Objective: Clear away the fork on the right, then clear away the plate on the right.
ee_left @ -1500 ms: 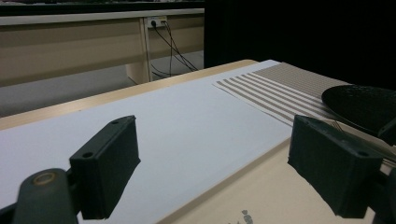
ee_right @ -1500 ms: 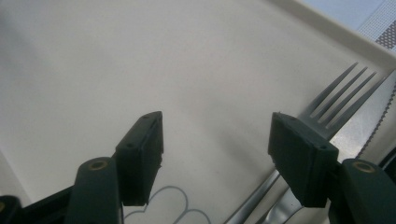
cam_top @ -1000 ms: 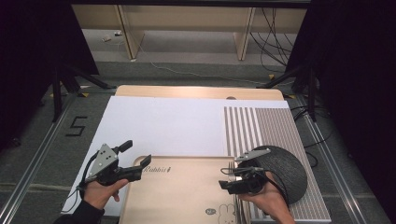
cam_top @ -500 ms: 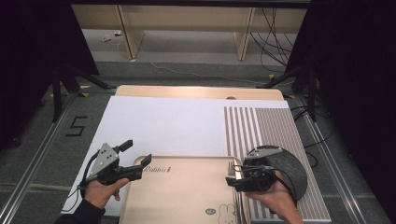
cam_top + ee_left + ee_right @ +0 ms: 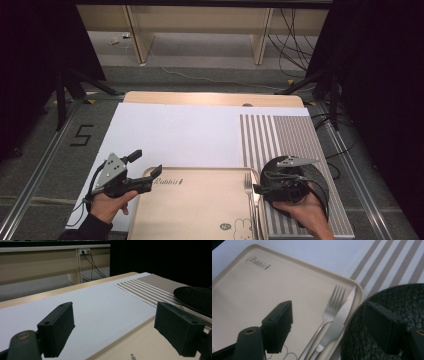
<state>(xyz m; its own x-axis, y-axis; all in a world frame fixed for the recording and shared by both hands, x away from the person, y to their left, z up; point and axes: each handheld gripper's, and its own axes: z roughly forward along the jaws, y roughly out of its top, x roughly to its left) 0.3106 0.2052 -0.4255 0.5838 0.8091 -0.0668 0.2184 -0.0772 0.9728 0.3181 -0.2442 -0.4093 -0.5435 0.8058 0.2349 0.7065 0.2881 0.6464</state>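
A beige tray (image 5: 200, 205) with "Rabbit" lettering lies at the table's near edge. A fork (image 5: 248, 186) and a knife (image 5: 340, 316) lie side by side along its right rim. The fork (image 5: 329, 312) points away from me. A black speckled plate (image 5: 320, 192) sits on the striped placemat (image 5: 280, 135), touching the tray's right side. My right gripper (image 5: 258, 189) hangs open over the plate's left edge. In the right gripper view its jaws straddle the cutlery and the plate (image 5: 412, 302) rim. My left gripper (image 5: 146, 165) is open at the tray's far left corner, gripping nothing.
A white sheet (image 5: 175, 135) covers the table's left and middle. In the left gripper view the tray edge (image 5: 140, 340) and the plate (image 5: 197, 297) lie ahead. Floor rails, stands and cables surround the table.
The right hand has drawn back slightly toward me, with its gripper level over the plate's left edge. The left gripper has hardly moved.
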